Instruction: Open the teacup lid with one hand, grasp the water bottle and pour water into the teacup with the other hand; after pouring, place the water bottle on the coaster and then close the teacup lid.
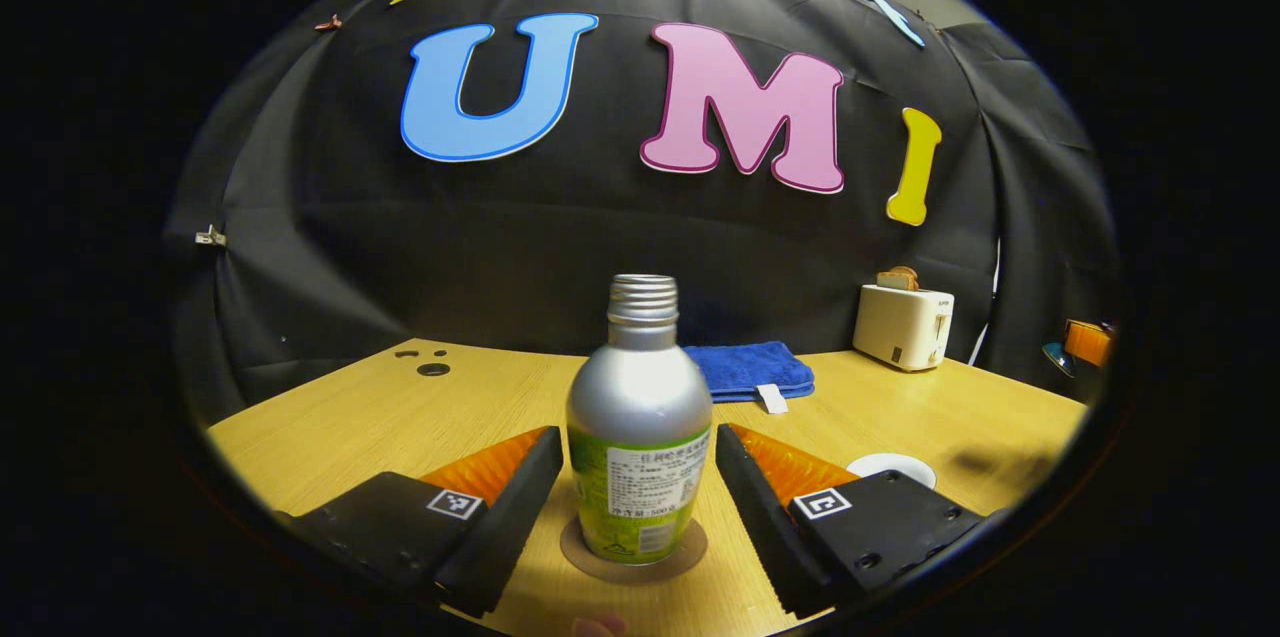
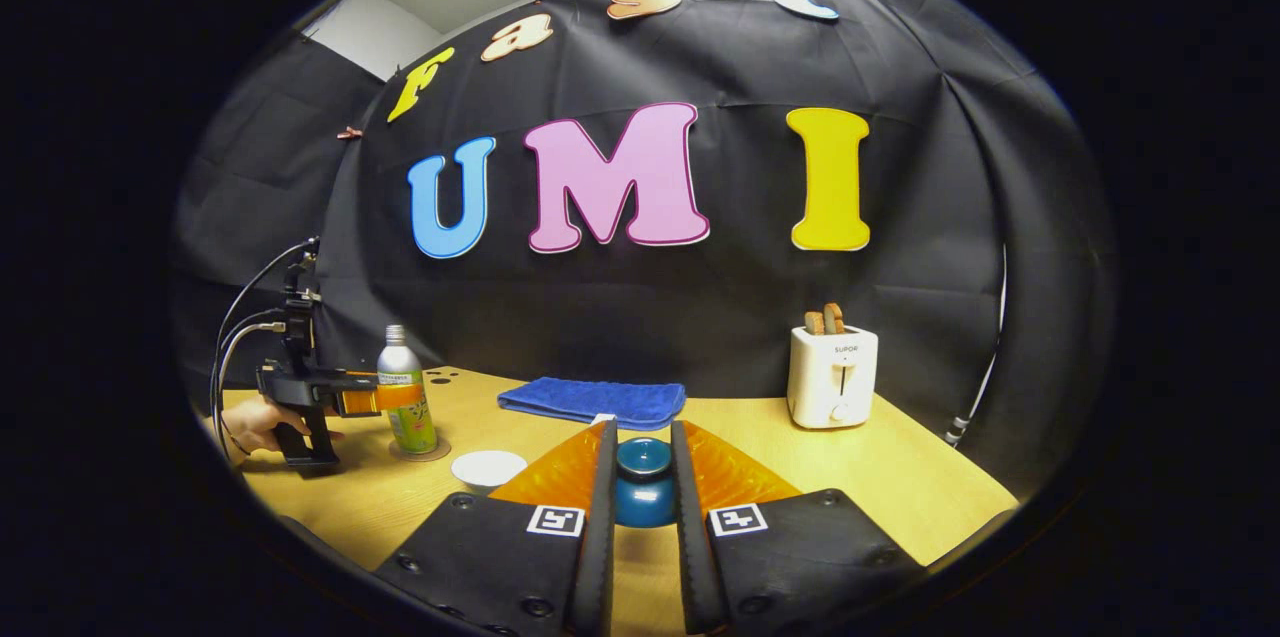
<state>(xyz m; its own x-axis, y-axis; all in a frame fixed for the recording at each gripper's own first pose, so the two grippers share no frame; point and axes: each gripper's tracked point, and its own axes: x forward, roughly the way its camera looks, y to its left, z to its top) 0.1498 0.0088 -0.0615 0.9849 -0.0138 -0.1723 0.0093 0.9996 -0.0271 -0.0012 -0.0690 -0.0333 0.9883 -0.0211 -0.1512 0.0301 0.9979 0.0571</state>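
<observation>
A silver water bottle (image 1: 640, 417) with a green label and no cap stands upright on a round brown coaster (image 1: 688, 549). My left gripper (image 1: 638, 437) is open around it, with a gap on each side. In the right gripper view that bottle (image 2: 405, 397) stands at the far left, with the left gripper (image 2: 385, 397) and a hand (image 2: 250, 422) beside it. My right gripper (image 2: 643, 432) is shut on a blue teacup lid (image 2: 645, 462); a darker blue body shows under it between the fingers. I cannot tell whether the lid rests on the cup.
A white round dish (image 2: 488, 467) lies on the wooden table (image 2: 900, 487) near the bottle. A folded blue towel (image 2: 595, 400) lies at the back. A white toaster (image 2: 832, 375) with bread in it stands at the back right. Cables hang off the left gripper.
</observation>
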